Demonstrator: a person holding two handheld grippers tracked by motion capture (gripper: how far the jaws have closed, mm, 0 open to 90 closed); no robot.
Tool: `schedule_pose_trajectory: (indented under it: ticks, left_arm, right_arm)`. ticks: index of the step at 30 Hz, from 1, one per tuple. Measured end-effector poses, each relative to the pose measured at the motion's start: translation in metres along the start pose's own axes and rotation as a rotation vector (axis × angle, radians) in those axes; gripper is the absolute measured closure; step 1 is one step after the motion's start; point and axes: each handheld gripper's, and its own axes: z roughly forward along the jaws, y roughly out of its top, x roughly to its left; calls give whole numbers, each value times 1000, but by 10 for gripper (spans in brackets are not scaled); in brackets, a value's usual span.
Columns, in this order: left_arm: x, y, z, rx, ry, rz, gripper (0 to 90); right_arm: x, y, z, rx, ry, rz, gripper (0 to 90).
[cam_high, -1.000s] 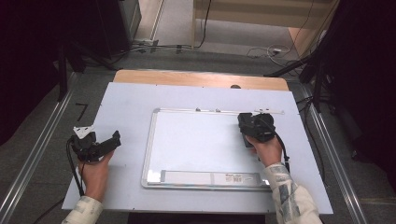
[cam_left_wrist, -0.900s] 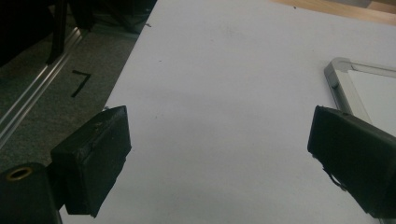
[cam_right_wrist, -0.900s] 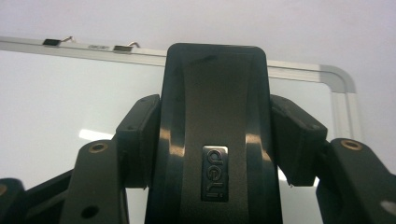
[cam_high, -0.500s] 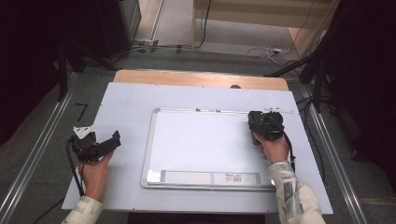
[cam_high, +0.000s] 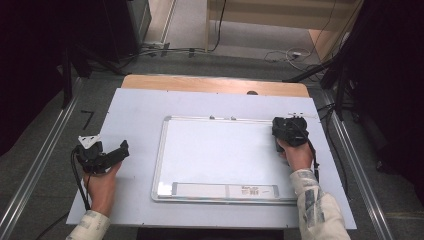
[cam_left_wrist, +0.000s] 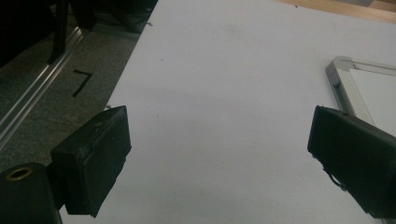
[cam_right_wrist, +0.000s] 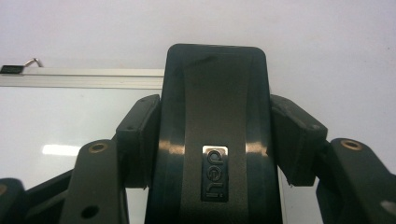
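A pale table top (cam_high: 135, 115) holds a whiteboard (cam_high: 220, 155) with a silver frame, lying flat at its middle. The person's right gripper (cam_high: 289, 131) sits over the whiteboard's far right corner, its jaws pressed against the two sides of a black whiteboard eraser (cam_right_wrist: 215, 135) with a small "deli" badge; the eraser stands over the board's far edge. The left gripper (cam_high: 102, 157) rests in the person's left hand (cam_high: 100, 187) on the bare table, well left of the whiteboard, with its jaws spread wide and nothing between them. A strip of bare wood (cam_high: 215, 84) edges the table's far side
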Motion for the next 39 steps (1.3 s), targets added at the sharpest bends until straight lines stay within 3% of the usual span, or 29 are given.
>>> schedule_pose_trajectory:
  ticks: [8,17,20,24,36,39]
  left_arm:
    - [0,0,0,-4,2,-4,65]
    - [1,0,-1,-4,0,-5,65]
    - [1,0,-1,-3,1,-5,64]
    - [1,0,-1,-4,1,-5,65]
    - [3,0,-2,-6,2,-5,64]
    - [4,0,-2,-4,3,-6,64]
  right_arm:
    - [1,-4,18,37,-30,-13,372]
    - [1,-4,19,34,-29,-9,365]
    - [0,-4,19,40,-10,3,279]
    - [-2,-2,14,24,7,13,249]
    - [0,-10,-18,-73,44,-35,216]
    - [-2,-13,-26,-88,77,-31,203]
